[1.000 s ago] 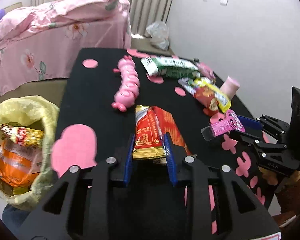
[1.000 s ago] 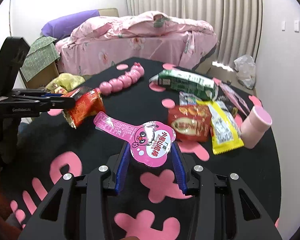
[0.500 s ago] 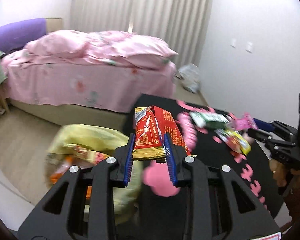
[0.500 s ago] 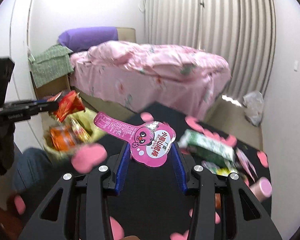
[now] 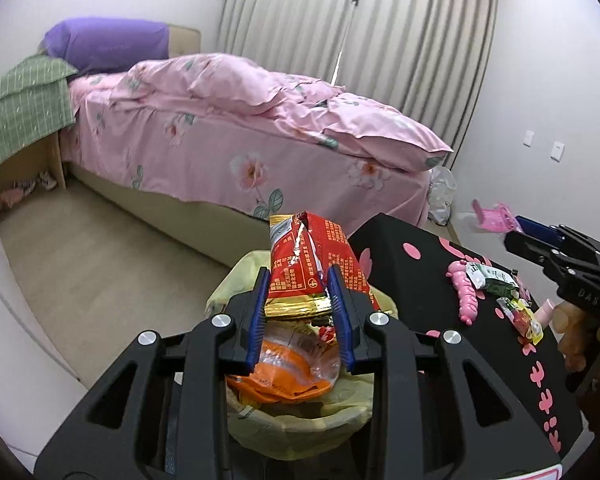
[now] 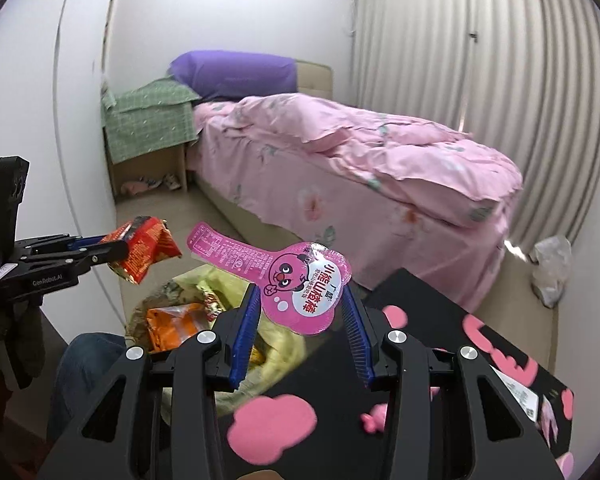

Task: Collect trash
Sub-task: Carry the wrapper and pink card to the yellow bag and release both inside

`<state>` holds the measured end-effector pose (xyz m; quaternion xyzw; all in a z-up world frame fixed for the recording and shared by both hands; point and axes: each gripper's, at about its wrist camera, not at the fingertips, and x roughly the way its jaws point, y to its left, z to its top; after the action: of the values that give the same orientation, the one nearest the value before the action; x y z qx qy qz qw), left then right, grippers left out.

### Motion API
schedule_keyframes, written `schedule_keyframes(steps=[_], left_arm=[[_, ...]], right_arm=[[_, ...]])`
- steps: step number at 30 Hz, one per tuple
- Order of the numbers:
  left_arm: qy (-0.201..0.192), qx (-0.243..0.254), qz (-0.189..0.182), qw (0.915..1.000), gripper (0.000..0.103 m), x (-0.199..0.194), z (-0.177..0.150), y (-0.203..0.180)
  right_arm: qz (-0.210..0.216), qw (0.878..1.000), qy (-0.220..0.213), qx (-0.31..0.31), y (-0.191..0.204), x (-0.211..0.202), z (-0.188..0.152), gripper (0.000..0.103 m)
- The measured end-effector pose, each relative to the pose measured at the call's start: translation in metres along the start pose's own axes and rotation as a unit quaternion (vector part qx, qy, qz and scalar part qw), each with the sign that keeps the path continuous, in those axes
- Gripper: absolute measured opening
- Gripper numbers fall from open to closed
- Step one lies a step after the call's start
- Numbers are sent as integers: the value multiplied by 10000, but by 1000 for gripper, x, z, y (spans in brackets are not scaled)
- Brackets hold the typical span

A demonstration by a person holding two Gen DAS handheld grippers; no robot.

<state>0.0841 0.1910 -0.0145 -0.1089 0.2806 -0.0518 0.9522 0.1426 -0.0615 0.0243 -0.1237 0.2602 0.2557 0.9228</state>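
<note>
In my left wrist view, the trash bag [image 5: 300, 412] sits bottom centre, on the floor just left of the counter [image 5: 420, 280], which fills the lower right. The snack packet [image 5: 312, 264] hangs above the bag's mouth. A wrapper [image 5: 284, 380] lies in the bag. The bed [image 5: 236, 136] stretches across mid-frame behind both, curtains [image 5: 340, 28] behind it at the top. A toy [image 5: 466, 296] and more wrappers [image 5: 520, 316] lie on the counter at right, with the lollipop wrapper [image 5: 494, 218] above them.
</note>
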Motion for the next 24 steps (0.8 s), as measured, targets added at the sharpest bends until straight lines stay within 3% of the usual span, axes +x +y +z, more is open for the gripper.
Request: schedule_keyframes(steps=[6,13,24], left_arm=[[138,-118,-100,9998,28,11,-11,11],[306,-43,-170,9994,28,25,-17,18],[1004,-328,-181,9942,28,70,-40,40]], right_arm=[[-34,9994,268,-231,20,34,1,40],[252,9975,644,135,12,72,-11,40],[660,9902,1195,287,22,124,-35,40]])
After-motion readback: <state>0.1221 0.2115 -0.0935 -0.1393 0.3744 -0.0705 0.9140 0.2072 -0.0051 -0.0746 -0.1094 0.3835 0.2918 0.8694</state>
